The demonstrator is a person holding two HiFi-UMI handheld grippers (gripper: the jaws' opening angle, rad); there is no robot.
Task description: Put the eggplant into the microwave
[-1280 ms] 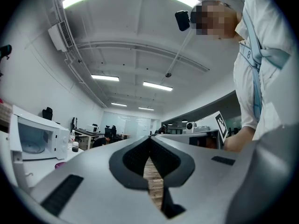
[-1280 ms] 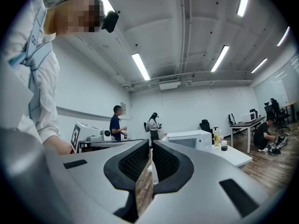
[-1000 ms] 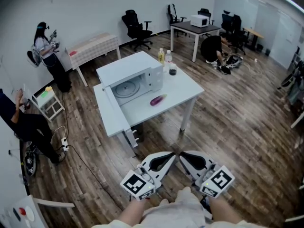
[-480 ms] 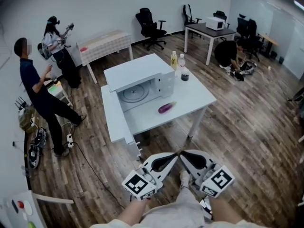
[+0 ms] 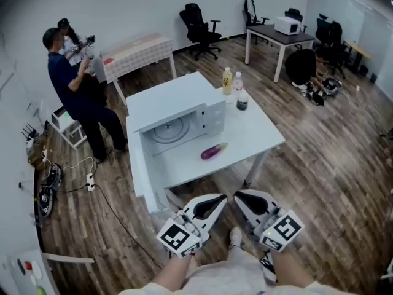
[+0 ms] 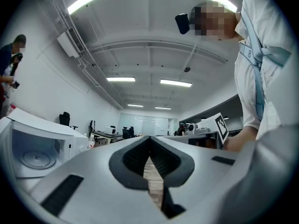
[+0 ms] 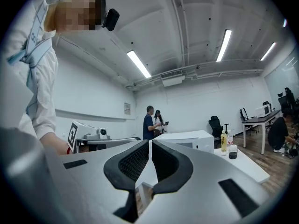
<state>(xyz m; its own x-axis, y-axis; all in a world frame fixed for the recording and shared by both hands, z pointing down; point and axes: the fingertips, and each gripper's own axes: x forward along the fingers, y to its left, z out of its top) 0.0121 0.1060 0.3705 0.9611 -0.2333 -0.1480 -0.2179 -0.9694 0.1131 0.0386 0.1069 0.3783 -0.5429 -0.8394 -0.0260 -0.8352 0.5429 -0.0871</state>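
Observation:
A purple eggplant (image 5: 214,150) lies on the white table (image 5: 258,135), just in front of the white microwave (image 5: 176,106). The microwave's door (image 5: 137,168) hangs wide open and its glass turntable (image 5: 169,130) shows inside. The microwave (image 6: 32,141) also shows at the left of the left gripper view. My left gripper (image 5: 222,197) and right gripper (image 5: 238,195) are held side by side below the table's near edge, well short of the eggplant. Both are shut with nothing between their jaws (image 6: 150,139) (image 7: 150,143).
Two bottles (image 5: 228,80) and a dark cup (image 5: 242,103) stand at the table's far corner. Two people (image 5: 77,97) stand left of the table beside a small cart (image 5: 65,126). Cables and a power strip (image 5: 89,180) lie on the wooden floor at left. Office chairs and desks line the back.
Both grippers and the camera have come closer to the table, which now lies nearer in the head view. The person at left has walked up to the other one by the wall.

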